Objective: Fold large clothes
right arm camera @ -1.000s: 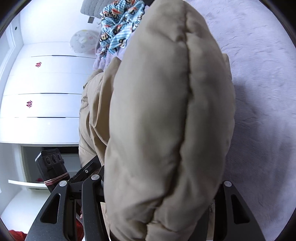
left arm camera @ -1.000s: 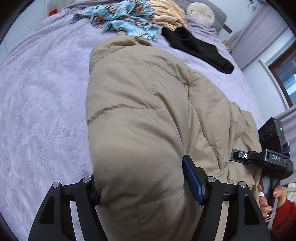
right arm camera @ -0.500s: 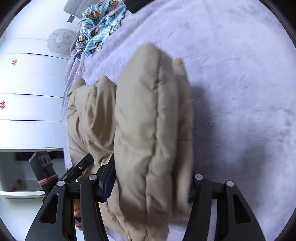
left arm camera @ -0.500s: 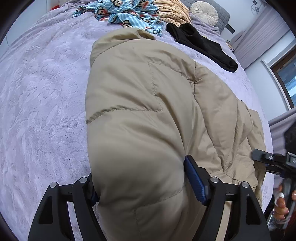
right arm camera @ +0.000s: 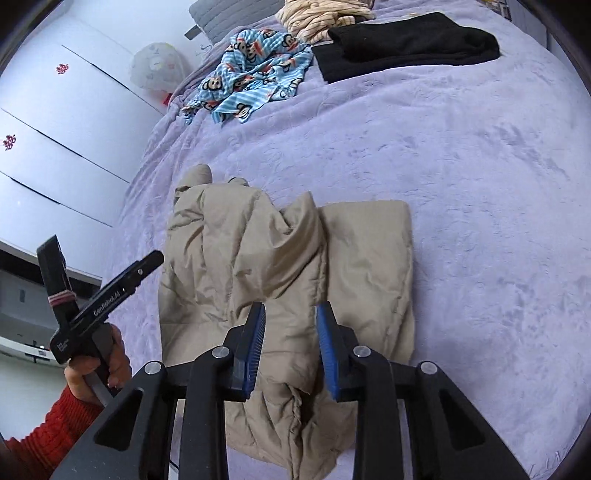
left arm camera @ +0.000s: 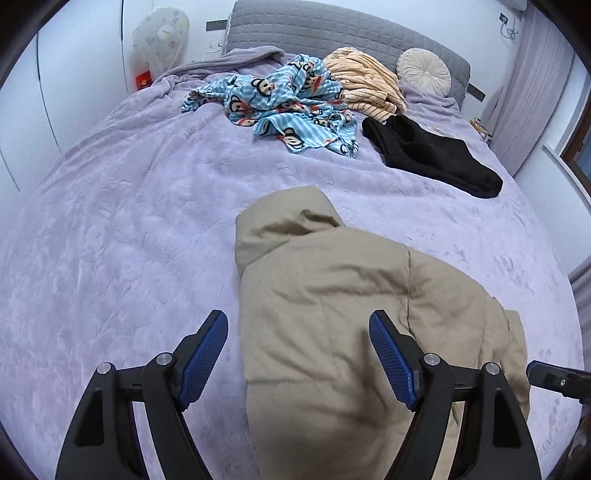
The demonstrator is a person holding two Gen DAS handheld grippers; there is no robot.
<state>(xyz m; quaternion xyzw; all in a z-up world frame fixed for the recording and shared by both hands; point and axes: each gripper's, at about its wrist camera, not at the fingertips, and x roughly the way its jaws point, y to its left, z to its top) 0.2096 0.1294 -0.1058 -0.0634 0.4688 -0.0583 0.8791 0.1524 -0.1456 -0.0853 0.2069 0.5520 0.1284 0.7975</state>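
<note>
Your beige jacket (left arm camera: pixel 332 332) runs off the left wrist view at 6 o'clock, so its near end is lost to you. In the right wrist view a fold of it sits between the right gripper (right arm camera: pixel 291 347) pads, and you cannot tell whether they pinch it. At 8 o'clock your left hand (right arm camera: pixel 98 365) is partly covered by the tool handle, and its red sleeve (right arm camera: pixel 40 435) is cut by the frame. The grey headboard (left arm camera: pixel 332 29) is clipped at 12 o'clock.
</note>
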